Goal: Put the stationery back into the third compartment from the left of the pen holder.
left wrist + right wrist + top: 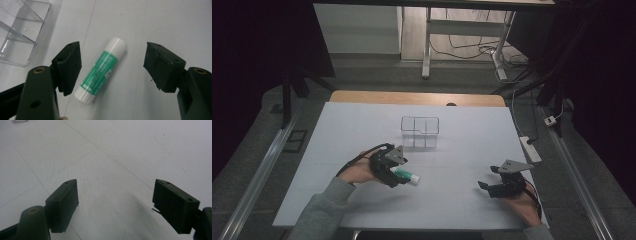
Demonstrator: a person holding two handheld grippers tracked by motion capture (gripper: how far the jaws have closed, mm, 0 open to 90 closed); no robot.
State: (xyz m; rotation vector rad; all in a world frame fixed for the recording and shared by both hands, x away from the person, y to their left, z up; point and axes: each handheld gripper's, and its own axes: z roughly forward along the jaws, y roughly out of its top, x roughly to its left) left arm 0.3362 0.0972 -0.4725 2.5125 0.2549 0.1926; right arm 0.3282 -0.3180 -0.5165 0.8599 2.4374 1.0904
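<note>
A glue stick (pixel 101 71) with a green label and white ends lies flat on the white tabletop (pixel 462 150). My left gripper (pixel 113 53) stands open around it, and the stick lies nearer the jaw on the left of the left gripper view, with a wide gap to the other jaw. In the high view the glue stick (pixel 407 175) sits at the tip of my left gripper (pixel 401 175), left of centre. My right gripper (pixel 486 187) rests low at the front right, open, with only bare table between its jaws (pixel 113 195).
A clear plastic organiser (pixel 420 132) with compartments stands behind the left gripper, and its corner (pixel 17 32) shows at the upper left of the left gripper view. A white power strip (pixel 530 149) lies off the table's right edge. Desk legs and cables stand beyond the far edge.
</note>
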